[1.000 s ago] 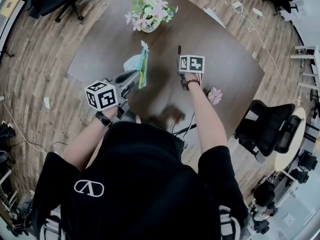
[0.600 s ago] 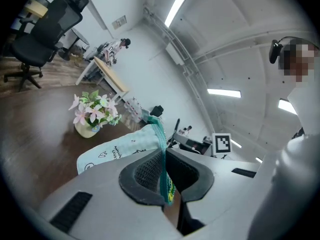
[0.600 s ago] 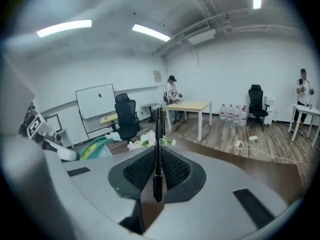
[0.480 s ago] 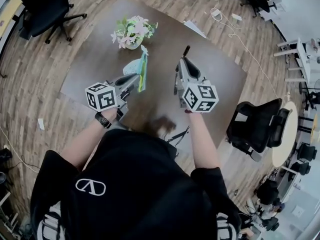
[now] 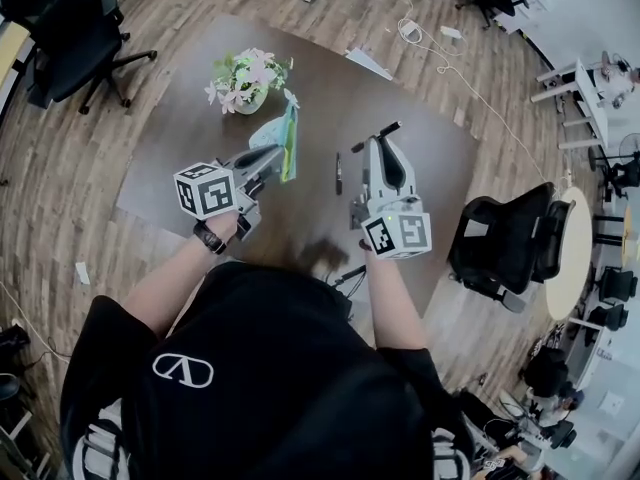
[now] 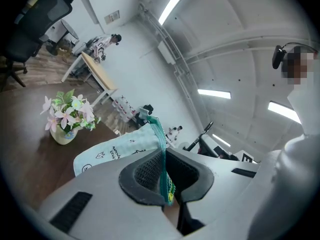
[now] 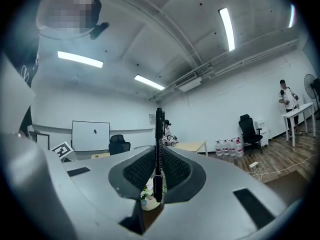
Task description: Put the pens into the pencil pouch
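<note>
My left gripper [image 5: 281, 154] is shut on the green zip edge of a light blue pencil pouch [image 5: 274, 130], which it holds up above the brown table [image 5: 190, 148]. In the left gripper view the pouch [image 6: 117, 150] hangs to the left of the jaws and my left gripper [image 6: 165, 171] pinches its edge. My right gripper [image 5: 373, 140] points level and is shut on a black pen [image 5: 384, 130] that lies crosswise at its tips. In the right gripper view that pen [image 7: 159, 144] stands upright between the pads of my right gripper [image 7: 159, 166]. A second dark pen [image 5: 338, 173] lies on the table between the two grippers.
A vase of pink and white flowers [image 5: 244, 76] stands at the table's far left. A sheet of paper [image 5: 369, 63] lies at the far edge. A black office chair [image 5: 505, 243] is at the right of the table, and another chair [image 5: 65, 23] at the far left.
My right gripper has risen from the table and swung up from pointing down to level, with the black pen in it. My left gripper has lifted the pouch a little.
</note>
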{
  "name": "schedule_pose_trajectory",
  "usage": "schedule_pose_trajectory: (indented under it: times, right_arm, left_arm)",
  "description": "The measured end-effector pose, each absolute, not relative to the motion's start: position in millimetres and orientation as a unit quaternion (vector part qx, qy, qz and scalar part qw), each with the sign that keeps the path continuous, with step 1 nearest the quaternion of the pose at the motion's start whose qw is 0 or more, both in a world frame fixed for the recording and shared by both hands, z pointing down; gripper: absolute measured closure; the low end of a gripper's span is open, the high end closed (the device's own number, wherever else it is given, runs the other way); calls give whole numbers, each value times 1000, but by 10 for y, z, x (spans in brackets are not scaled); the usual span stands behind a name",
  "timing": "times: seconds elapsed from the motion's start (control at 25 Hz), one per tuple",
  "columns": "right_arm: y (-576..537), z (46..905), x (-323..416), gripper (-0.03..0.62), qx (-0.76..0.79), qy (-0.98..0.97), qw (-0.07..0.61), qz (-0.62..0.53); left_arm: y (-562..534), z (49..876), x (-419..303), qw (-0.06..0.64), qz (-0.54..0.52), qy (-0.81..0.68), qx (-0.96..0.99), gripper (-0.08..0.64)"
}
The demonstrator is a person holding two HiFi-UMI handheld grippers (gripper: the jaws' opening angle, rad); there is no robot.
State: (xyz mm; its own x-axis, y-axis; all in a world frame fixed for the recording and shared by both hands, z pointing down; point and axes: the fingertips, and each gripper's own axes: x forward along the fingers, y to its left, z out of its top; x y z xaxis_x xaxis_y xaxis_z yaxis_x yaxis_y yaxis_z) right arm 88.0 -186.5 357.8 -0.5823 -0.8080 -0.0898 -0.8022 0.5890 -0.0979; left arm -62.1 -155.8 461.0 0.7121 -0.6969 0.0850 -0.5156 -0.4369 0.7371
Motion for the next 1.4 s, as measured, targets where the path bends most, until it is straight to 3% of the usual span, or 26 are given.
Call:
schedule_pose_trajectory:
  times: [0.64, 1.4]
  right_arm:
    - [-1651, 3269, 91, 549, -378, 917, 122, -37]
    - [-1648, 3595, -85, 549, -373, 923, 79, -47]
  left_arm:
    - [-1562, 4597, -476, 395, -115, -351, 841, 538]
    - [-1510, 4114, -364, 382, -162, -317, 853, 537]
